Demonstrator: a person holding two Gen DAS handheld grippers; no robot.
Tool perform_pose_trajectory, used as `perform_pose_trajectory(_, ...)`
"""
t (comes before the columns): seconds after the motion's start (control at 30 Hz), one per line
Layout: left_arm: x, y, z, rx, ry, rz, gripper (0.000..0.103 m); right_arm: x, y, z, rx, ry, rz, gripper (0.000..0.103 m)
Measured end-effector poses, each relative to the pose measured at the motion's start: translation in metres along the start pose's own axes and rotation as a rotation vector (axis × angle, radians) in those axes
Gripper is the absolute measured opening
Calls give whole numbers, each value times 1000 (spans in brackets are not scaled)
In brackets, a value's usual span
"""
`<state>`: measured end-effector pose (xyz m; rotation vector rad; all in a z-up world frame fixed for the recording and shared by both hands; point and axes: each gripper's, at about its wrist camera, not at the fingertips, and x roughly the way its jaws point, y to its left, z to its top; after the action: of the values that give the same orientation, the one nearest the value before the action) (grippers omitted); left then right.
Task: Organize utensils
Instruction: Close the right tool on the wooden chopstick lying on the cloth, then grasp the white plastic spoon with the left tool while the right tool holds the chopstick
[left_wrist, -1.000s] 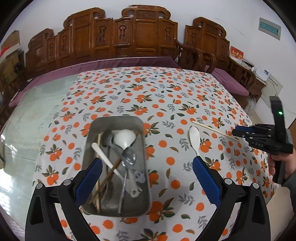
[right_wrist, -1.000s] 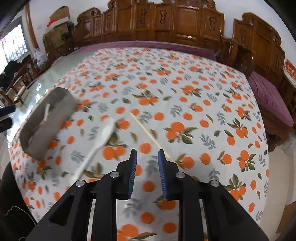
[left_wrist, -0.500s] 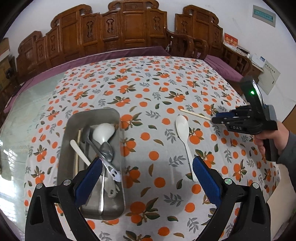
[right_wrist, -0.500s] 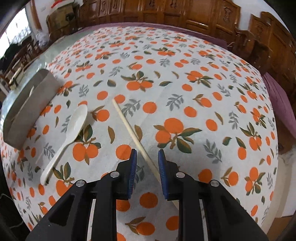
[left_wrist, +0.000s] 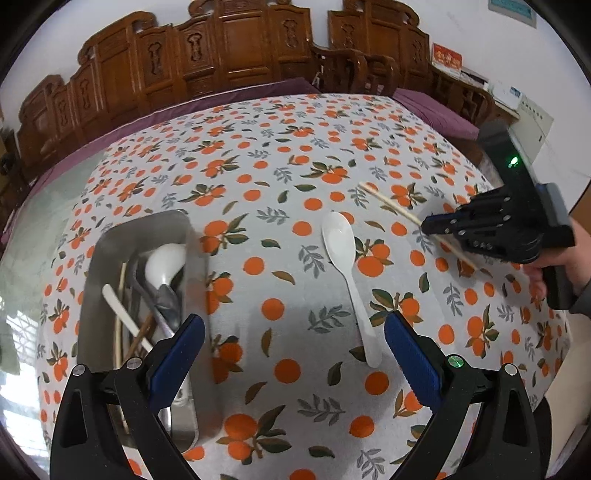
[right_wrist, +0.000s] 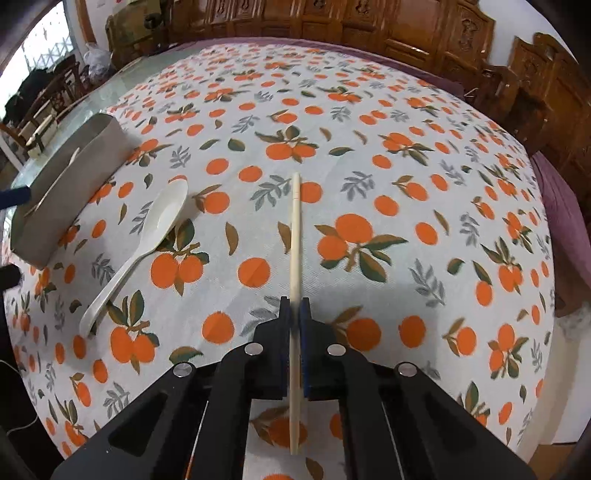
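Observation:
A pale wooden chopstick (right_wrist: 294, 236) lies on the orange-print tablecloth, and my right gripper (right_wrist: 294, 310) is shut on its middle; the left wrist view shows the same chopstick (left_wrist: 391, 205) running into that gripper (left_wrist: 430, 226). A white spoon (left_wrist: 343, 266) lies bowl-up on the cloth, left of the chopstick (right_wrist: 147, 243). My left gripper (left_wrist: 293, 350) hangs open above the cloth, its right finger beside the spoon's handle end. The metal tray (left_wrist: 96, 258) at the left holds several utensils: a white ladle, metal spoons and chopsticks.
Carved wooden chairs (left_wrist: 236, 48) line the far side of the table. A person's hand (left_wrist: 561, 262) grips the right gripper's handle near the table's right edge. The tray (right_wrist: 74, 173) stands at the cloth's left border, beside bare glass tabletop (left_wrist: 37, 206).
My right gripper came down over the chopstick and shut on it. My left gripper moved right and lower, from over the tray toward the spoon.

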<state>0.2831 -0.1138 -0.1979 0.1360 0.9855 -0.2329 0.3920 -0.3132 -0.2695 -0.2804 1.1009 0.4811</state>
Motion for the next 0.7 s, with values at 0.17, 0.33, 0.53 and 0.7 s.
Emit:
perform_pose_trajectory(0.17, 16, -10, -1, 10, 23, -7, 94, -15, -4, -13, 30, -45, -33, 6)
perform_pose_trajectory(0.33, 34, -22, 2, 37, 36, -3, 94, -29, -4, -27, 65, -69, -36, 6)
perform_pose_trajectory(0.53, 57, -32, 10, 49, 59, -6, 91, -40, 5, -41, 69, -72, -37, 6)
perform_pose_trajectory(0.7, 75, -38, 17, 49, 92, -16, 70, -45, 8, -50, 79, -77, -28, 6)
